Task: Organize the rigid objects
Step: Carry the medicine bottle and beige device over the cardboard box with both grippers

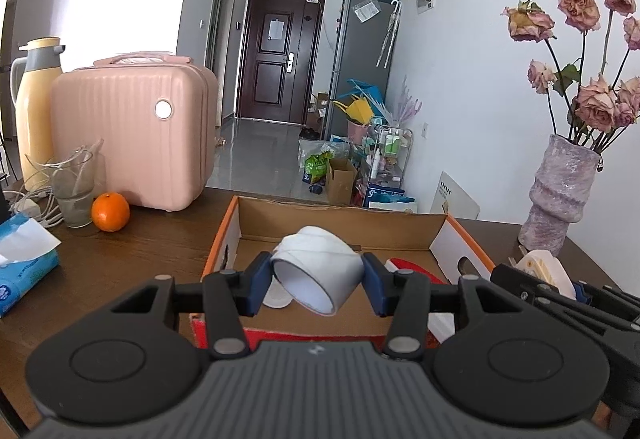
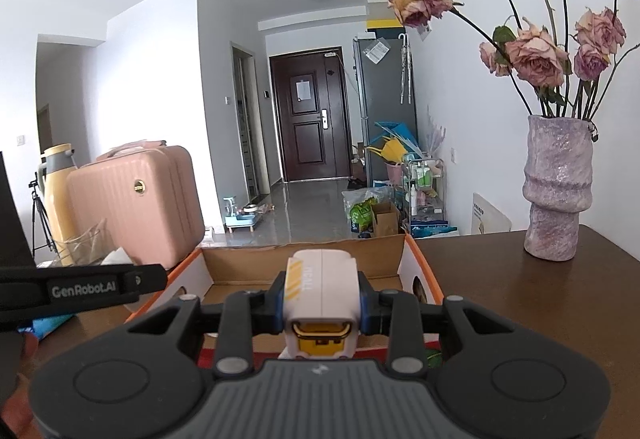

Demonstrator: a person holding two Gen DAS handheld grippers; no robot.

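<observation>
- Left gripper (image 1: 318, 281): its blue pads are clamped on a white roll of tape (image 1: 316, 267), one pad on each side; the roll is tilted, its open end toward the camera, and it hangs over the inside of the cardboard box (image 1: 340, 225).
- Right gripper (image 2: 322, 303): its fingers are pressed tight on a white toy figure (image 2: 320, 291) with yellow stripes and a yellow visor; the figure lies lengthwise between the pads, head toward the camera, above the near part of the same box.
- Cardboard box: open at the top, orange on the outer edges, plain brown inside; its far wall stands at the far edge of the wooden table (image 1: 132, 259). A white disc and a red item lie on its floor, partly hidden by the left gripper.
- Open room: the table surface to the right of the box is bare up to the purple vase (image 2: 556, 195) with dried roses, which stands well apart near the wall.
- Crowded side: left of the box stand a pink case (image 1: 132, 135), an orange (image 1: 110, 212), a glass (image 1: 76, 187), a yellow flask (image 1: 36, 107) and a blue tissue pack (image 1: 24, 267).
- Pose: both grippers point forward and slightly downward, side by side; each shows at the margin of the other's view.
</observation>
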